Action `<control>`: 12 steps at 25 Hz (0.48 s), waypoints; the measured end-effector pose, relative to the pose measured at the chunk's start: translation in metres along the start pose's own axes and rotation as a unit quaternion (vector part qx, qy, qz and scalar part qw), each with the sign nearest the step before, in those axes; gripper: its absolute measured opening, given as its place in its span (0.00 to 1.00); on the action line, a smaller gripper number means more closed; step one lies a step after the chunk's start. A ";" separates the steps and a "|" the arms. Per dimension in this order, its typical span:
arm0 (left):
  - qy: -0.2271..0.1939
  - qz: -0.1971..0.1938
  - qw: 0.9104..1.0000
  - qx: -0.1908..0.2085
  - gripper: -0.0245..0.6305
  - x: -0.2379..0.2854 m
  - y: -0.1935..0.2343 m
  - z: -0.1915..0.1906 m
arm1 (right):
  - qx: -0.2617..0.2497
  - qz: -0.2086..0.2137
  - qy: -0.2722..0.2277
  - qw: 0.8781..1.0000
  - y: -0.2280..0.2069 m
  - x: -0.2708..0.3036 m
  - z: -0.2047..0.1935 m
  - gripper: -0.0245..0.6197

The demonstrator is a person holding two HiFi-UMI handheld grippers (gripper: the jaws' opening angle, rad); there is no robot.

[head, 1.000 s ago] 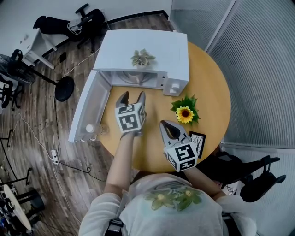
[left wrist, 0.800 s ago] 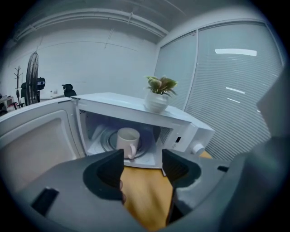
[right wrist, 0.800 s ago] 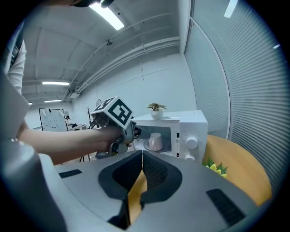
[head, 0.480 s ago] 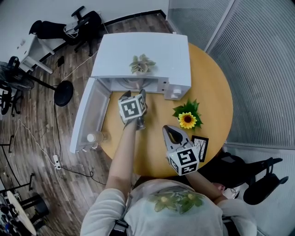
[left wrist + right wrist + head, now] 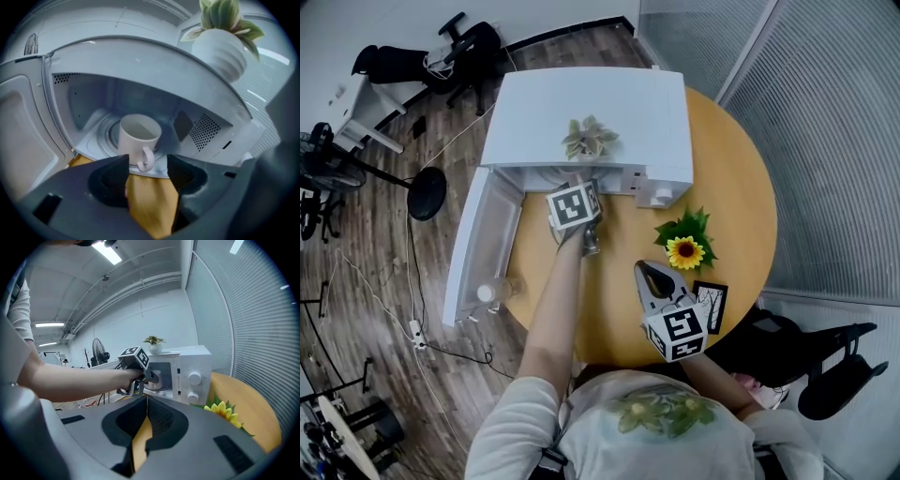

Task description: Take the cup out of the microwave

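A white cup [image 5: 136, 138] stands on the turntable inside the open white microwave [image 5: 591, 112], its handle turned toward me. My left gripper [image 5: 147, 161] is open at the mouth of the oven, and the jaws stop just short of the cup's handle with nothing between them. In the head view the left gripper [image 5: 577, 186] reaches under the microwave's front edge, which hides the cup. My right gripper [image 5: 652, 275] hovers shut over the near side of the round wooden table [image 5: 731, 187]. The right gripper [image 5: 146, 401] holds nothing.
The microwave door [image 5: 483, 239] hangs open to the left, past the table edge. A small potted plant [image 5: 589, 139] sits on the oven's top. A sunflower [image 5: 686, 250] and a small framed picture [image 5: 706, 295] lie right of my right gripper.
My left gripper has moved forward across the table to the microwave's opening. The right gripper has hardly shifted.
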State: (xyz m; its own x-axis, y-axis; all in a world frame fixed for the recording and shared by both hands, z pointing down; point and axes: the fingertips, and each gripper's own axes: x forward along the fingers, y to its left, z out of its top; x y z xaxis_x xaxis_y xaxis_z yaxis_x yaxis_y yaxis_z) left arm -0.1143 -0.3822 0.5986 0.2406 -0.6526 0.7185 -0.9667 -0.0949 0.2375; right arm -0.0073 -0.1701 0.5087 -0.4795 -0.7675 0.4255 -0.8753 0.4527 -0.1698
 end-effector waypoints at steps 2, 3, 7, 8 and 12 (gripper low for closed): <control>0.008 0.004 1.000 -0.004 0.41 0.007 0.003 -0.002 | 0.001 0.000 0.002 1.000 0.000 0.002 -0.001 0.07; 0.012 0.007 1.000 -0.004 0.41 0.010 0.004 -0.003 | 0.002 0.000 0.003 1.000 0.000 0.003 -0.002 0.07; 0.021 0.019 1.000 -0.002 0.40 0.020 0.009 -0.006 | 0.003 0.000 0.009 1.000 0.000 0.007 -0.005 0.07; 0.022 0.020 1.000 -0.004 0.39 0.023 0.010 -0.006 | 0.003 0.000 0.011 1.000 0.000 0.008 -0.006 0.07; 0.020 0.045 0.999 0.006 0.34 0.028 0.019 -0.004 | 0.004 -0.002 0.015 1.000 -0.003 0.011 -0.008 0.07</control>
State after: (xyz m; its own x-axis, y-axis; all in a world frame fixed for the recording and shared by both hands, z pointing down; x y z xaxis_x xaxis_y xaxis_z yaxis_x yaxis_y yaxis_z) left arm -0.1254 -0.3988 0.6256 0.1552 -0.6286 0.7621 -0.9856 -0.0462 0.1627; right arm -0.0092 -0.1759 0.5214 -0.4743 -0.7550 0.4527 -0.8775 0.4465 -0.1748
